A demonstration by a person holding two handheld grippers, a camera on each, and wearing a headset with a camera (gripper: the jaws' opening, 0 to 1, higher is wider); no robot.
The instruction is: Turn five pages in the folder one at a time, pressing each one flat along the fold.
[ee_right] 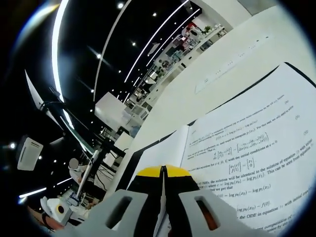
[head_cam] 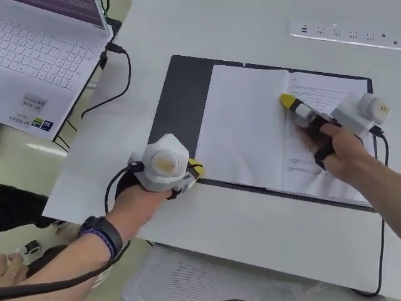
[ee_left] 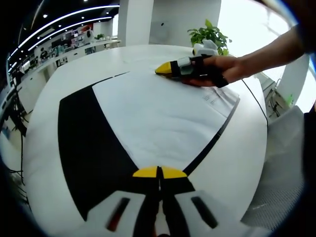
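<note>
Overall, a white table (head_cam: pixel 250 226) carries the work, with an open laptop (head_cam: pixel 44 56) at its far left and a white power strip (head_cam: pixel 341 34) along the far right edge. A black cable (head_cam: pixel 119 81) runs from the laptop's right side and loops across the table top.

A black folder (head_cam: pixel 178 100) lies open at the centre of the table. On its left half, a blank page (head_cam: pixel 244 125) lies turned over, leaving a strip of black cover bare on the far left. A printed page (head_cam: pixel 319 94) lies on the right half, with lines of formulae readable in the right gripper view.

At the near left, the left gripper (head_cam: pixel 195 168) rests by the folder's near edge, close to the blank page's near left corner. Its yellow-tipped jaws are pressed together, and nothing is seen between them in the left gripper view (ee_left: pixel 159 173).

At the far right, the right gripper (head_cam: pixel 287 100) points left, and its yellow tips sit at the fold between the two pages, toward the far end. Its jaws are likewise together in the right gripper view (ee_right: pixel 163 171), and whether the tips touch the paper cannot be told.
</note>
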